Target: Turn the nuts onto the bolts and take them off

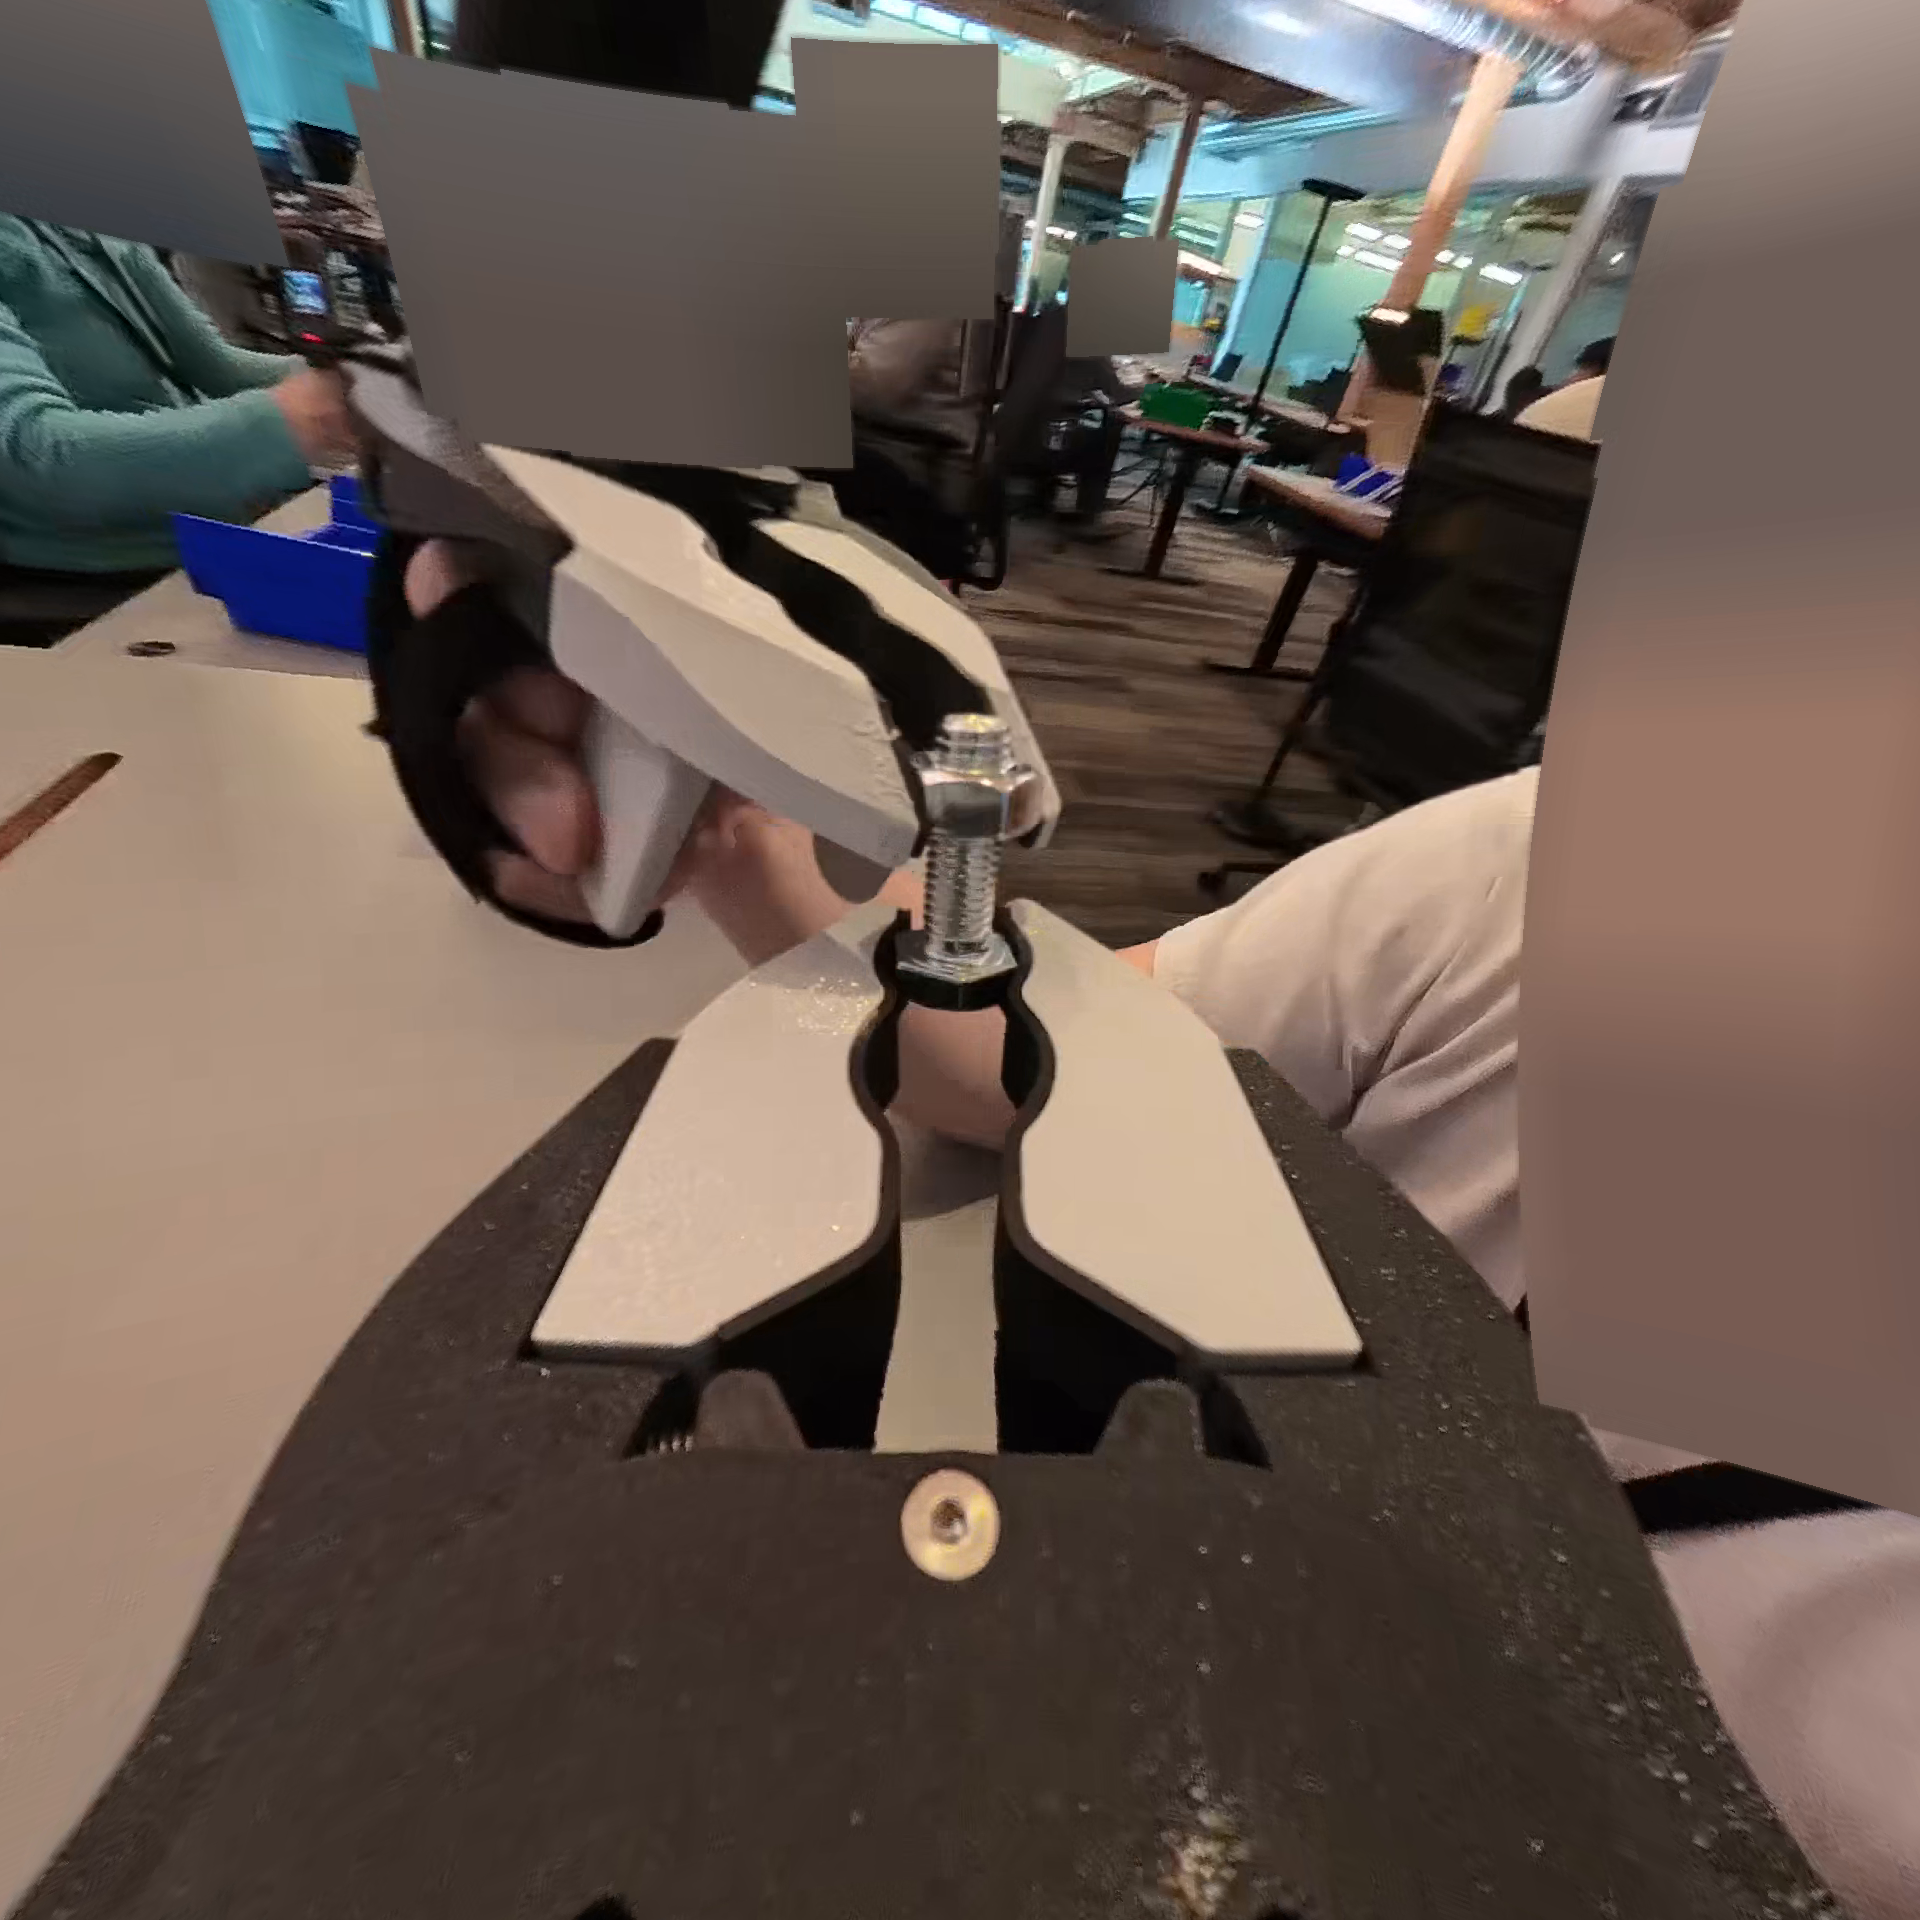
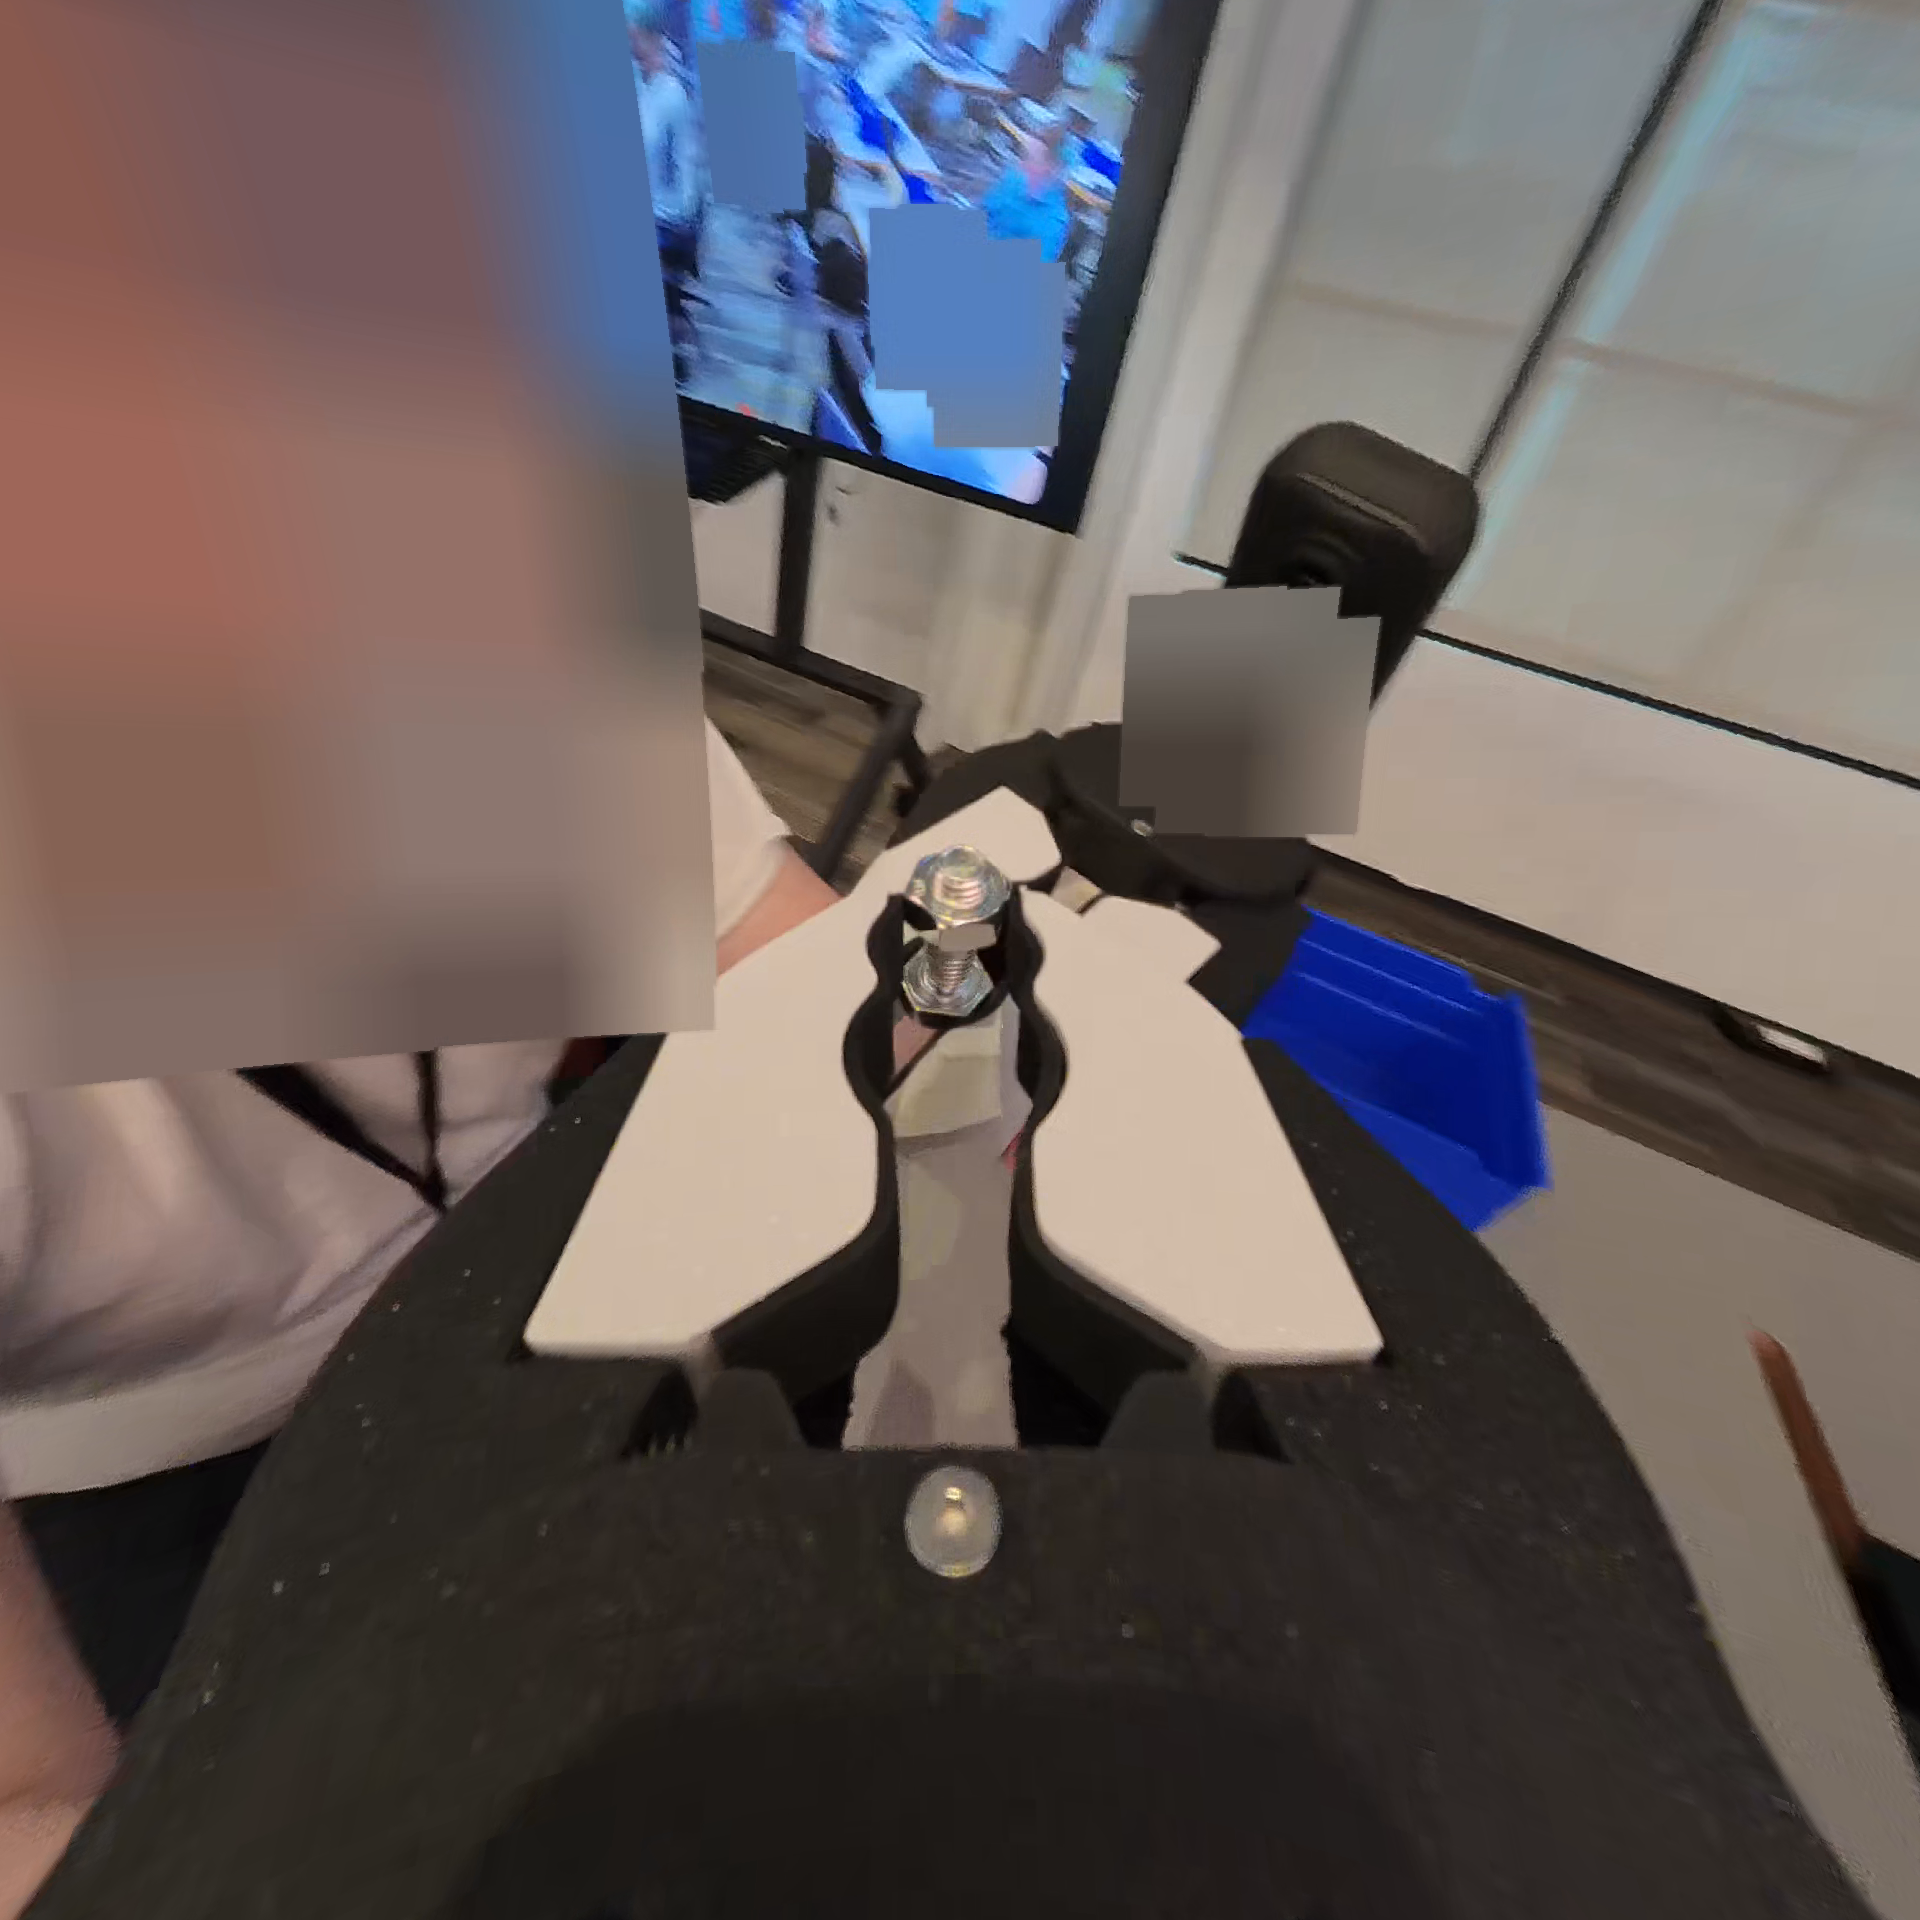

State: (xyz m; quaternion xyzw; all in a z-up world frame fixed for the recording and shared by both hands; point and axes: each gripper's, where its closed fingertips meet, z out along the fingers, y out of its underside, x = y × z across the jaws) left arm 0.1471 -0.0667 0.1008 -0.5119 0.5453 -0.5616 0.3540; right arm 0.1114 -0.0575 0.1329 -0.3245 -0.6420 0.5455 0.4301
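Note:
A silver bolt stands upright in the air above the table. My left gripper is shut on its hex head at the bottom. A silver nut sits near the top of the thread, with the bolt's end showing above it. My right gripper comes in from the upper left, held by a hand in a black fingerless glove, and is shut on the nut. In the right wrist view the nut sits between the tips of my right gripper. The bolt head shows below it. The left gripper's white fingers show beyond.
A white table lies below and to the left. A blue bin stands at its far edge and also shows in the right wrist view. A person in a teal sleeve sits at far left. A screen on a stand and a black chair stand behind. Spacing between my two grippers at the tips: around 4 centimetres.

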